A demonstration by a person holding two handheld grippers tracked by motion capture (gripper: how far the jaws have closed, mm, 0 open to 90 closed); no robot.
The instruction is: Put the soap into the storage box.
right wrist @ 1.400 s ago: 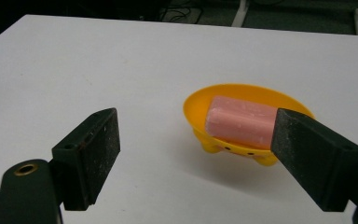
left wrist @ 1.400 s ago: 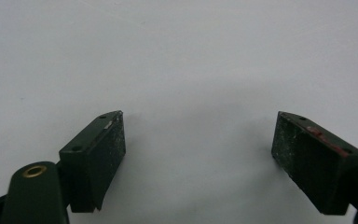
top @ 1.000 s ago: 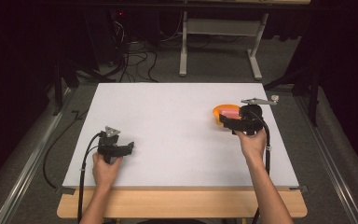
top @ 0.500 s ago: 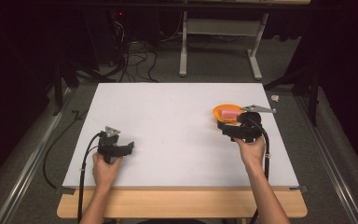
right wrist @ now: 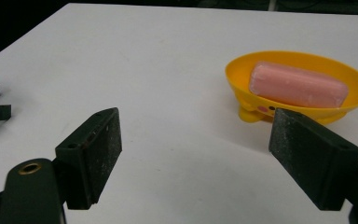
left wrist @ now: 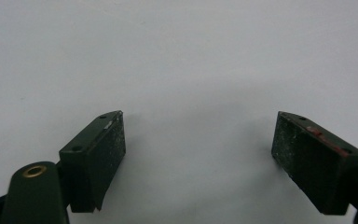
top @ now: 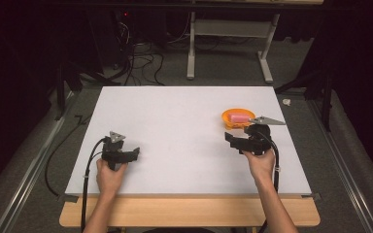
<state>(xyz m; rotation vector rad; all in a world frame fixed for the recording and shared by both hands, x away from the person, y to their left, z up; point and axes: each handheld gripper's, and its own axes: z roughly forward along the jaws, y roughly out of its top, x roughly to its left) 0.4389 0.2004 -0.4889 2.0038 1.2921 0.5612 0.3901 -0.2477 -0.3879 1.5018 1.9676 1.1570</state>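
Right gripper view, soap point(right wrist: 298, 85), no label seen

Glossy, smooth yellow plastic on the soap dish point(right wrist: 303, 79), a waxy matt pink soap bar point(right wrist: 297, 85) inside. Surface point(top: 175, 126) is matt white, smooth. Right tongs point(right wrist: 205, 154): matt black pads point(right wrist: 105, 144), scuffed and speckled.

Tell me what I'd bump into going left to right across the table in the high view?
Left gripper → bare white table → right gripper → orange dish with the pink soap lying in it.
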